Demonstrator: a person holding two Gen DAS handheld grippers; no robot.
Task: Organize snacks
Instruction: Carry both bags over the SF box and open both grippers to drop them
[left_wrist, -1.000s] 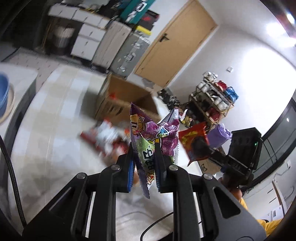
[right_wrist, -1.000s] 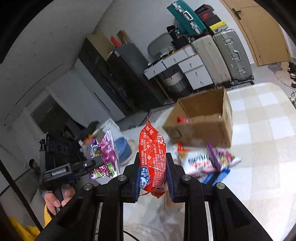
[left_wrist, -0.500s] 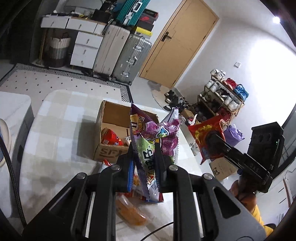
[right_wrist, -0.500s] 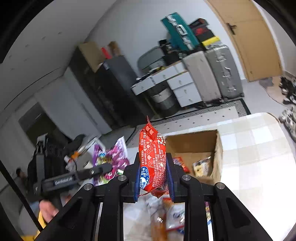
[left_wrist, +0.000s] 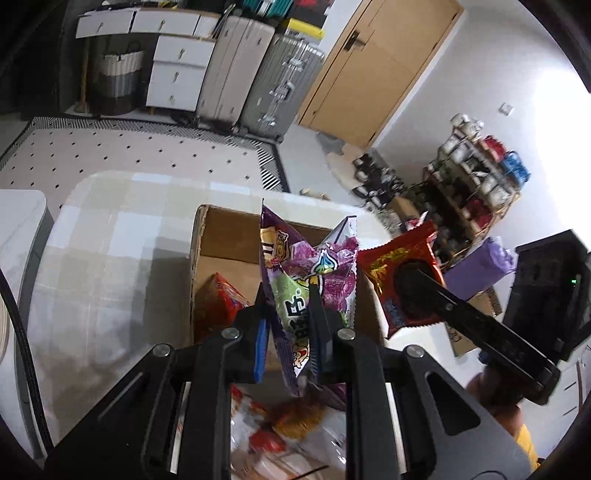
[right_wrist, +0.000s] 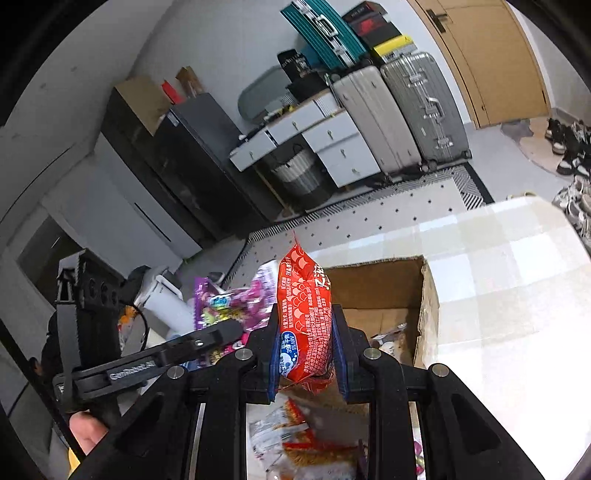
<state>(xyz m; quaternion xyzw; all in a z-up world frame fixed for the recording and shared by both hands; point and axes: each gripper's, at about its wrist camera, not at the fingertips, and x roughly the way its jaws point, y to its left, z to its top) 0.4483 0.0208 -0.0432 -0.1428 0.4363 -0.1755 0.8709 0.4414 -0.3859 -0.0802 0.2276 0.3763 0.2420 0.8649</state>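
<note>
L wrist view:
L gripper (left_wrist: 286, 328): black two-finger w/ blue pads, pinching crinkly purple-green foil snack bag (left_wrist: 310, 273) at lower part; bag upright, top fanned out.
Box: open brown cardboard box (left_wrist: 221, 236) on pale checked tablecloth table (left_wrist: 103, 240), just beyond bag; red snack pack (left_wrist: 221, 299) inside, near left wall.
R gripper (left_wrist: 417, 284): at right, clamped on flat red foil snack packet (left_wrist: 399, 258), beside box's right side.
Loose snacks: blurred pile of mixed packets (left_wrist: 288, 428) on table under fingers.

R wrist view:
R gripper (right_wrist: 306, 354): pads pressed on red packet (right_wrist: 304, 317), held upright, narrow edge twd camera.
Box (right_wrist: 428, 295): right behind packet; small pale wrappers (right_wrist: 388, 338) on its floor.
L gripper (right_wrist: 225, 332): at left, closed on purple bag (right_wrist: 229, 306); hand (right_wrist: 86, 432) on grip below.
Loose packets (right_wrist: 299, 443): on table near fingers, blurred.
</note>
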